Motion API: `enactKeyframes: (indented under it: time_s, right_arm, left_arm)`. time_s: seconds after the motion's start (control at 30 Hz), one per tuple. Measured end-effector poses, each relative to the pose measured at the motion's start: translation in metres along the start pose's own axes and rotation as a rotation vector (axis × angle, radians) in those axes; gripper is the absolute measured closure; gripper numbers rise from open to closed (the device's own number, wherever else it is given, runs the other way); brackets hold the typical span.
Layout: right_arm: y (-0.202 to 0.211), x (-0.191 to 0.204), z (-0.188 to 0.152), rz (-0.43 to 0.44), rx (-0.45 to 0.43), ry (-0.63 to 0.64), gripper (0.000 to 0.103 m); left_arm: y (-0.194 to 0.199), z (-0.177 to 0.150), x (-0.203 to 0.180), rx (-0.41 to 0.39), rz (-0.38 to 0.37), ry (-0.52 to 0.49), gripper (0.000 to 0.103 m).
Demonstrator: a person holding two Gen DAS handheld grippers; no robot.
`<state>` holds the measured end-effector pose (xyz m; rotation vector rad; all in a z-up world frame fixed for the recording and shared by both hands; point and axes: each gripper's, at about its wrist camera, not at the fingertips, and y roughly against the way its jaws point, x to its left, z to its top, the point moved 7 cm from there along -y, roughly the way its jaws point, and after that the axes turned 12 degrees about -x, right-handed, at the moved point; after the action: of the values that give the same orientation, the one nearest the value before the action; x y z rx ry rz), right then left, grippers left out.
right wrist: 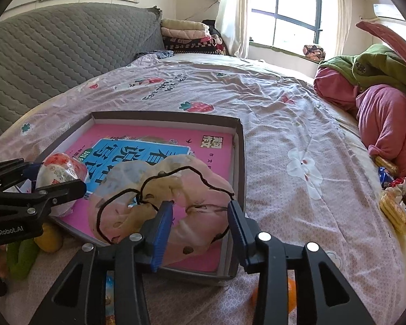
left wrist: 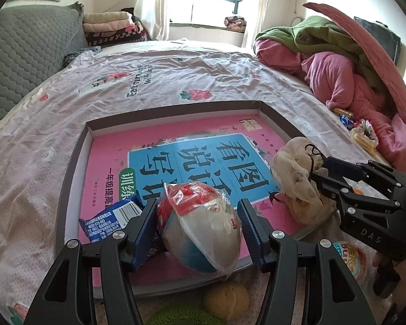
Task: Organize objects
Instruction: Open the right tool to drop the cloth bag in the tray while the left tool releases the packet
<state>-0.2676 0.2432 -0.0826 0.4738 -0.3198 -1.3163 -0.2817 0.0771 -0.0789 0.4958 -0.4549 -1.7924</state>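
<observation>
A shallow grey box point(left wrist: 73, 162) point(right wrist: 239, 146) lies on the bed with a pink book point(left wrist: 116, 140) point(right wrist: 208, 159) flat inside. My left gripper point(left wrist: 197, 227) is shut on a clear-wrapped red and white snack bag point(left wrist: 200, 230), held over the box's near edge; the bag also shows in the right wrist view point(right wrist: 59, 173). A blue snack packet point(left wrist: 108, 219) lies in the box by the left finger. My right gripper point(right wrist: 200, 227) is shut on a beige and pink cloth pouch with a black cord point(right wrist: 159, 203) point(left wrist: 295, 173), over the box's right side.
A yellow round fruit point(left wrist: 227, 300) and green fuzzy item point(left wrist: 176, 317) lie on the sheet before the box. An orange object point(right wrist: 289, 295) lies by the right gripper. Snacks point(right wrist: 395, 203) and pink and green bedding point(right wrist: 387, 103) sit at right. Grey headboard point(right wrist: 54, 48) at left.
</observation>
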Motion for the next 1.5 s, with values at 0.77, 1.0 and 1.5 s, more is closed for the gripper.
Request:
enactKeyframes:
  time_s: [0.77,1.0,1.5]
  right_arm:
    - [0.024,-0.005,0.015,-0.009,-0.074,-0.027,0.042]
    - [0.033,0.001,0.02,0.004,-0.098,-0.013,0.038]
    - [0.056,0.014,0.029,0.034,-0.156,0.009,0.038]
  left_arm:
    - [0.02,0.02,0.02,-0.065,0.018,0.083,0.029]
    - [0.045,0.028,0.027,-0.102,0.051,0.091,0.028]
    - [0.079,0.018,0.031,-0.117,0.086,0.087,0.028]
